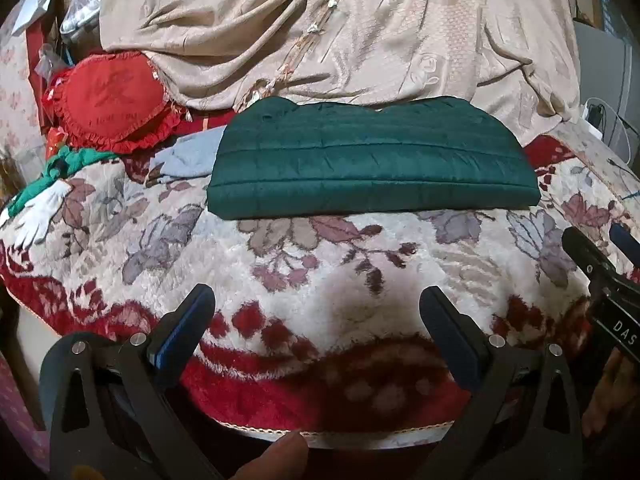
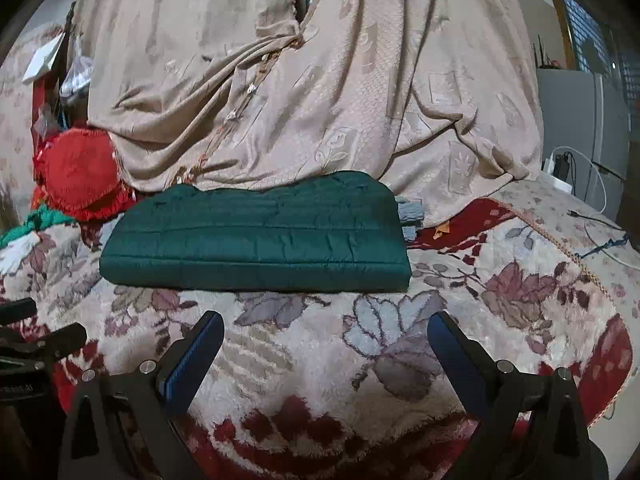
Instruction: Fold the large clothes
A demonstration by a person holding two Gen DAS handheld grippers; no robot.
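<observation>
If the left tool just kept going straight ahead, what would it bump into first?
Probably the folded green quilted jacket. The open left tool points over bare floral blanket toward the jacket's near edge, though depth is uncertain.

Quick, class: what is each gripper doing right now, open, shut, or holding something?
Left gripper: open, holding nothing.
Right gripper: open, holding nothing; the green quilted garment lies folded ahead.

Folded dark-green quilted jacket point(image 2: 256, 236) lies flat on the plush floral blanket point(image 2: 320, 360), toward its far edge. Behind the jacket, a beige patterned drape point(image 2: 320, 100) hangs down onto the blanket. At the far left corner sits a red frilled cushion point(image 1: 112, 104), with a green-and-white cloth point(image 1: 44, 196) before it. A pale-blue cloth point(image 1: 188, 160) lies against the jacket's left end. Both grippers hover over the blanket's near edge, left gripper point(image 1: 316, 312) beside right gripper point(image 2: 326, 336), apart from the jacket.
</observation>
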